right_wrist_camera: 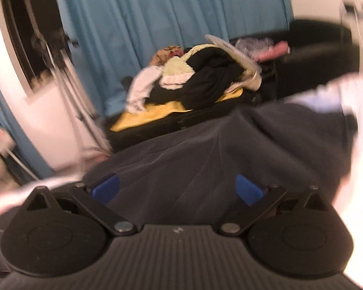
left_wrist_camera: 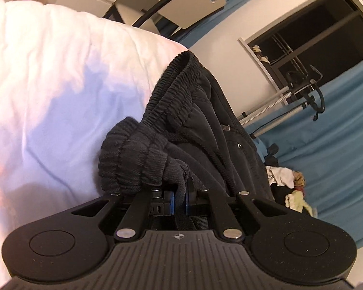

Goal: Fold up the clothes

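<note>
Trousers [left_wrist_camera: 193,125]: black, soft, limp; lying on the white bed [left_wrist_camera: 48,84].
Left gripper [left_wrist_camera: 179,204]: jaws clamped on the waistband.
Right gripper [right_wrist_camera: 177,189]: jaws apart, empty, over cloth.
Hold: thick elastic waistband grips best.

One black trousers [left_wrist_camera: 196,120]; one clothes pile [right_wrist_camera: 196,77]; two tools [left_wrist_camera: 179,201] [right_wrist_camera: 177,188].

Trousers [left_wrist_camera: 205,120] laid on a bed [left_wrist_camera: 48,84]

The waistband is held in the left tool [left_wrist_camera: 179,199]; beyond the bed, a clothes pile [right_wrist_camera: 200,79] is seen before a curtain [right_wrist_camera: 157,12].
</note>
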The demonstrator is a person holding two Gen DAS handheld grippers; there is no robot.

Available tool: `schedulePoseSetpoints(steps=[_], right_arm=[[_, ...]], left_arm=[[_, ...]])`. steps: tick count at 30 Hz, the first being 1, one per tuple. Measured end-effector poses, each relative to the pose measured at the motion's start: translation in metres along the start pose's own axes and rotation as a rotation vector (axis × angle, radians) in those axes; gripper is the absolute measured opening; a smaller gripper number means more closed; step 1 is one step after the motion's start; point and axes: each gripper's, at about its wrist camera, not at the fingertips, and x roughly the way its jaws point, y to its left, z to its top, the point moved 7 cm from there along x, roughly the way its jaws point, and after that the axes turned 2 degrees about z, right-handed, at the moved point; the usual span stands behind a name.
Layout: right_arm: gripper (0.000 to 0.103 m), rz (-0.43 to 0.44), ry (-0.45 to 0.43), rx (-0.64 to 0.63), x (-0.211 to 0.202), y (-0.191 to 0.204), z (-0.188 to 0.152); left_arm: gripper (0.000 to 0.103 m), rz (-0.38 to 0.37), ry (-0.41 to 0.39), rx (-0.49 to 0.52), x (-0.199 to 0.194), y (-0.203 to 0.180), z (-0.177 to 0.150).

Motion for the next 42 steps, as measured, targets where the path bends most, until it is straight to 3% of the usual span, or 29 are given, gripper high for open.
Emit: schedulePoseSetpoints(steps=[6, 8, 9, 13, 15, 20, 23, 26, 29, 32, 34, 38, 39, 42], right_arm=[[0.100, -0.284, 0.121, -0.147, 0.098, -0.020, -0.009], [0.083, -0.321, 0.125, -0.119, 0.106, -0.037, -0.012], [0.064, -0.323, 0.125, -0.101, 0.106, -0.044, -0.013], [0.015, -0.272, 0.066, -0.051, 0.073, -0.059, -0.005], [0.008, -0.231, 0.012, -0.023, 0.043, -0.063, 0.002], [0.007, -0.139, -0.111, 0.117, -0.052, -0.084, 0.012], [0.007, -0.082, -0.132, 0.275, -0.111, -0.113, -0.010], [0.007, -0.041, -0.076, 0.459, -0.162, -0.141, -0.054], [0.012, 0.017, 0.030, 0.669, -0.182, -0.174, -0.103], [0.025, 0.068, 0.049, 0.807, -0.202, -0.194, -0.127], [0.049, 0.093, 0.031, 0.879, -0.209, -0.204, -0.133], [0.061, 0.130, 0.010, 1.017, -0.207, -0.217, -0.142], [0.066, 0.120, 0.008, 1.034, -0.208, -0.220, -0.144], [0.067, 0.053, 0.001, 1.058, -0.214, -0.229, -0.151]], left_arm=[[0.011, -0.027, -0.018, 0.041, 0.008, 0.006, -0.006], [0.011, -0.032, -0.018, 0.054, 0.010, 0.006, -0.008], [0.011, -0.034, -0.018, 0.060, 0.012, 0.006, -0.008], [0.010, -0.041, -0.021, 0.058, 0.016, 0.005, -0.007], [0.010, -0.045, -0.028, 0.043, 0.012, 0.007, -0.004], [0.009, -0.058, -0.026, -0.025, -0.003, 0.016, 0.004], [0.009, -0.058, -0.023, -0.059, -0.015, 0.021, 0.010], [0.009, -0.050, -0.016, -0.078, -0.027, 0.026, 0.015], [0.009, -0.035, -0.004, -0.081, -0.035, 0.025, 0.016], [0.009, -0.023, 0.008, -0.092, -0.041, 0.024, 0.014], [0.009, -0.014, 0.008, -0.089, -0.044, 0.022, 0.013], [0.009, 0.007, 0.005, -0.090, -0.042, 0.023, 0.010], [0.009, 0.012, 0.003, -0.088, -0.042, 0.022, 0.010], [0.009, 0.028, -0.009, -0.070, -0.041, 0.020, 0.008]])
